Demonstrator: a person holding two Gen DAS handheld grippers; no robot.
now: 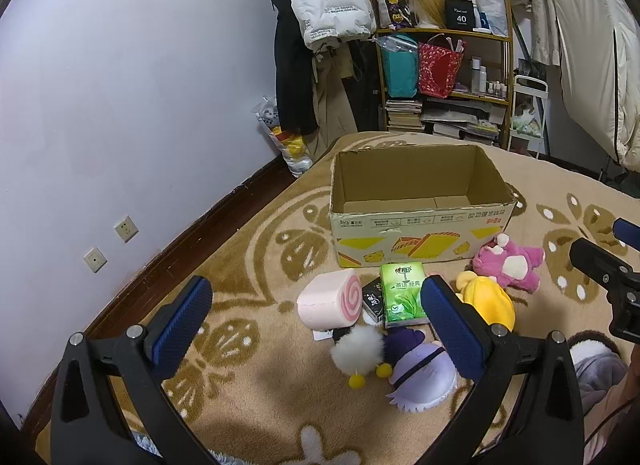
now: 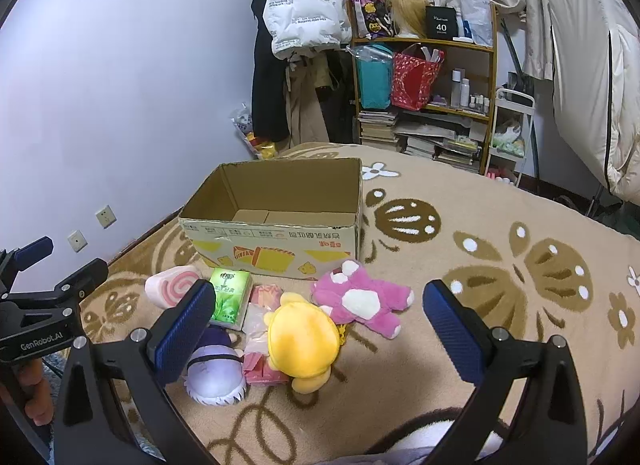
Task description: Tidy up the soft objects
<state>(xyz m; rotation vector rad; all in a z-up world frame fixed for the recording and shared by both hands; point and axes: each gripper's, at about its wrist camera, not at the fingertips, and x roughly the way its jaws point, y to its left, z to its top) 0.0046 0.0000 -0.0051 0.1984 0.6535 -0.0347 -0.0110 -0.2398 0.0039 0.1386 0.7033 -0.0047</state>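
An open, empty cardboard box stands on the tan flowered blanket. In front of it lie a pink swirl roll cushion, a green tissue pack, a pink plush, a yellow plush, a purple-and-white plush and a white pompom. My left gripper is open above the pile. My right gripper is open over the yellow plush. Neither holds anything.
A black packet lies by the tissue pack, and pink packets lie under the yellow plush. A cluttered shelf, hanging coats and a white wall stand behind the bed. Blanket stretches off to the right.
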